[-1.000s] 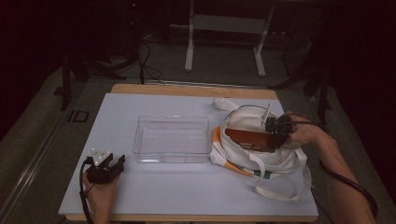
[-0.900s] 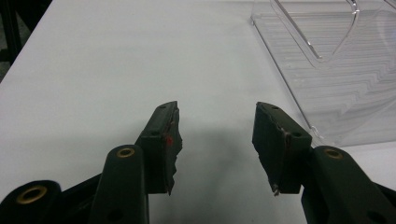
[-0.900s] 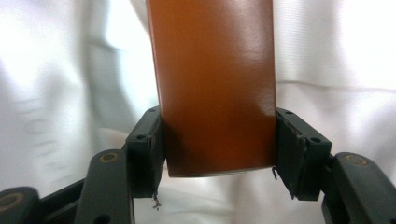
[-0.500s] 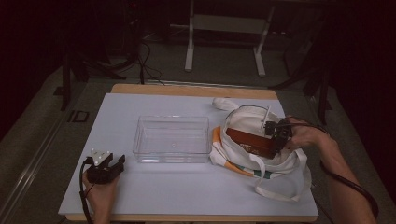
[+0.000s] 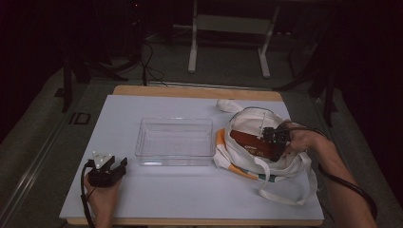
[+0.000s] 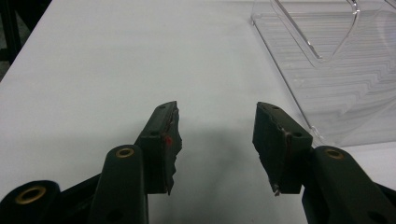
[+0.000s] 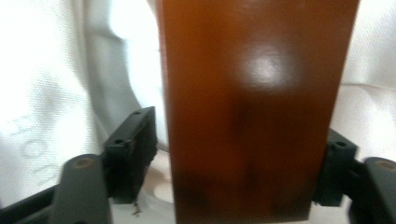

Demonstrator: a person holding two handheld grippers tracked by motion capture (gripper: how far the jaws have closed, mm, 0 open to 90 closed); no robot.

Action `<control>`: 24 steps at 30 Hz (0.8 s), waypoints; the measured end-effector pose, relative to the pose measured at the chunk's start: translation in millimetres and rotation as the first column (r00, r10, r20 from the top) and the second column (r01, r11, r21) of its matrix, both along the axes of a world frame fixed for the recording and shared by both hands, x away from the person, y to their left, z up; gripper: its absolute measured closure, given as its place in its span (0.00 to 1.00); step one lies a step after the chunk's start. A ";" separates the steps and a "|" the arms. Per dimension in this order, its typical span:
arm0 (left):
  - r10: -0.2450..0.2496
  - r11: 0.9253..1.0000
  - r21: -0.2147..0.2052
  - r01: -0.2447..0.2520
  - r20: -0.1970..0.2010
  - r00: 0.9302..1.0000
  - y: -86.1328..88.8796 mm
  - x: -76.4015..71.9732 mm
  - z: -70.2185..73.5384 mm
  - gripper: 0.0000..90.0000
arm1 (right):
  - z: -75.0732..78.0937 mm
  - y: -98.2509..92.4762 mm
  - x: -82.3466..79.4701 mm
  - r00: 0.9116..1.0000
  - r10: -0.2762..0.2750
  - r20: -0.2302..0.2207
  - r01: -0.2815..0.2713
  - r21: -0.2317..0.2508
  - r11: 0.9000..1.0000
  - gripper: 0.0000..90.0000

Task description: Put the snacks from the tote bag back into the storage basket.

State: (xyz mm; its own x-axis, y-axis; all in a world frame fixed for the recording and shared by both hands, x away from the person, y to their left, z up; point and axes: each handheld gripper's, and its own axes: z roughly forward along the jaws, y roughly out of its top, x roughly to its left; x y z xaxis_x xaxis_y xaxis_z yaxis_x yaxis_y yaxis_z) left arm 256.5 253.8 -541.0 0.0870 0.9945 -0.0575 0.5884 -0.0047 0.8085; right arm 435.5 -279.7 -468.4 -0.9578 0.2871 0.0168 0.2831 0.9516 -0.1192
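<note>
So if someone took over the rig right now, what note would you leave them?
Left gripper: open, holding nothing, resting on the table near the clear tray.
Right gripper: at the white bag, jaws just been opening, astride the brown box; a gap shows at one pad, so no firm grip.
Done: the box lies on the bag.
Left: unclear; the tray has nothing in it, so the box probably goes there next.

The right tongs (image 5: 274, 142) have sunk slightly into the white bag (image 5: 247, 124), jaws just opening, the brown box (image 5: 252, 145) between them, left pad clear of it.
</note>
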 end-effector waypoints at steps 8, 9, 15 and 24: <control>0.001 1.000 0.001 -0.001 0.000 1.000 -0.1 0.1 -0.1 0.57 | 2.0 -3.4 0.6 1.000 0.009 -0.016 -0.009 0.024 1.000 0.47; 0.001 1.000 0.001 -0.001 0.000 1.000 -0.1 0.1 -0.1 0.57 | 2.5 -3.6 0.5 1.000 0.008 -0.018 -0.008 0.024 1.000 0.47; 0.000 1.000 0.000 0.000 -0.001 1.000 -0.2 0.1 -0.1 0.57 | 6.7 -6.0 -1.9 1.000 0.022 -0.015 -0.021 0.016 1.000 0.48; 0.001 1.000 0.002 -0.001 -0.001 1.000 -0.4 0.1 -0.1 0.57 | 14.7 -16.7 -4.7 1.000 0.015 0.002 -0.015 0.015 1.000 0.48</control>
